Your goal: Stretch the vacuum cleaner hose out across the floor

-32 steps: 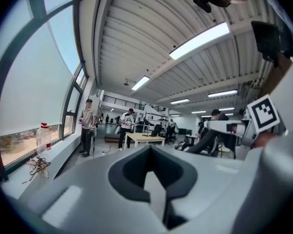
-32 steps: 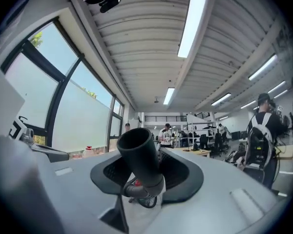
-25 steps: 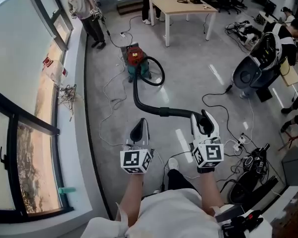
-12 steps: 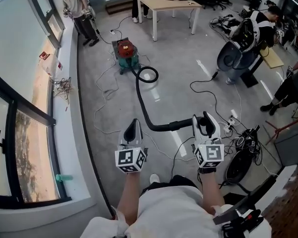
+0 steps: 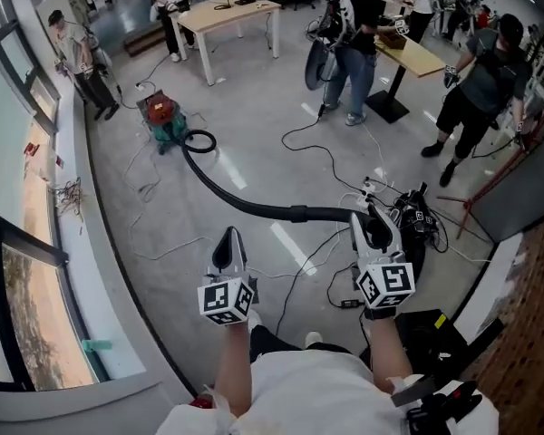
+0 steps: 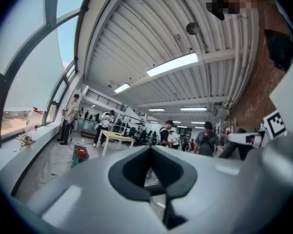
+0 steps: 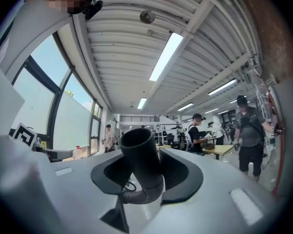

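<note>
A red and green vacuum cleaner (image 5: 163, 116) stands on the grey floor at the far left, near the window wall. Its black hose (image 5: 254, 208) leaves a small loop beside the machine, then runs in a long shallow curve to my right gripper (image 5: 376, 229). That gripper is shut on the hose's rigid black end tube (image 7: 139, 155), which sticks up between the jaws of the right gripper (image 7: 146, 172). My left gripper (image 5: 227, 247) hangs beside it, shut and empty. In the left gripper view the left gripper (image 6: 154, 174) points towards the vacuum cleaner (image 6: 80, 153).
Thin cables (image 5: 326, 161) trail over the floor ahead, and black gear (image 5: 417, 225) lies close on my right. A wooden table (image 5: 227, 12) and several standing people, one person (image 5: 354, 34) by a desk, fill the back. The window sill (image 5: 100, 270) runs along the left.
The vacuum cleaner now lies farther off and more to the left. The hose between it and my right gripper has drawn out longer and straighter. Both grippers keep their state.
</note>
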Available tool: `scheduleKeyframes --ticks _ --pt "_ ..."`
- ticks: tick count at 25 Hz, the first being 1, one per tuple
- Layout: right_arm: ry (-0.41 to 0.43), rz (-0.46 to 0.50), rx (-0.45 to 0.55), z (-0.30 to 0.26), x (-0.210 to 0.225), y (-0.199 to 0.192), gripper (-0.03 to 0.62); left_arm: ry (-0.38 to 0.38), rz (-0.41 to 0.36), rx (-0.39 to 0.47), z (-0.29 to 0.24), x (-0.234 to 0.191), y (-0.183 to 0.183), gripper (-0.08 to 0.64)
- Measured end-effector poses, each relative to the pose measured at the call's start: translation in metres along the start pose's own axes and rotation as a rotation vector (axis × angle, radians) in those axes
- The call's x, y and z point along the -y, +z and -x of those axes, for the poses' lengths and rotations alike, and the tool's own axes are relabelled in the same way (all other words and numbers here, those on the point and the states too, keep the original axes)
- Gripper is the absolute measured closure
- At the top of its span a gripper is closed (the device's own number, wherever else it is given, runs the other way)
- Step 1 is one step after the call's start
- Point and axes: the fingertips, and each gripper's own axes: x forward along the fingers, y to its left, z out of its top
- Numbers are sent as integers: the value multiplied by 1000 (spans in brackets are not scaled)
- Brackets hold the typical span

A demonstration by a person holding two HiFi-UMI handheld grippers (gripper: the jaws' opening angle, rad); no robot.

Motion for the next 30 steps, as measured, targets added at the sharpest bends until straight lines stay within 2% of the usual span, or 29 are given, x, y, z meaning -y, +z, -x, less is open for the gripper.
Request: scheduleKeyframes --ticks 5,9,11,17,22,27,30 --pt "-159 -5 -13 101 88 10 437 -174 -3 -60 12 121 -28 558" --pt "-274 0 -29 172 110 11 436 -324 -33 -83 28 187 -30 558" --pt "-324 -32 -27 200 110 8 437 -392 -35 -87 38 204 -29 558" --pt "-465 -222 -4 293 101 -23 445 -551 -57 -154 83 234 -52 558" --pt "-574 -252 -8 364 95 -33 446 -619 -46 -205 112 250 -75 558" --pt "-751 -281 -11 446 126 -36 445 -705 -54 -183 132 293 -68 558" --pt "-841 -335 -12 493 147 -48 446 -719 -56 -187 143 309 -69 558"
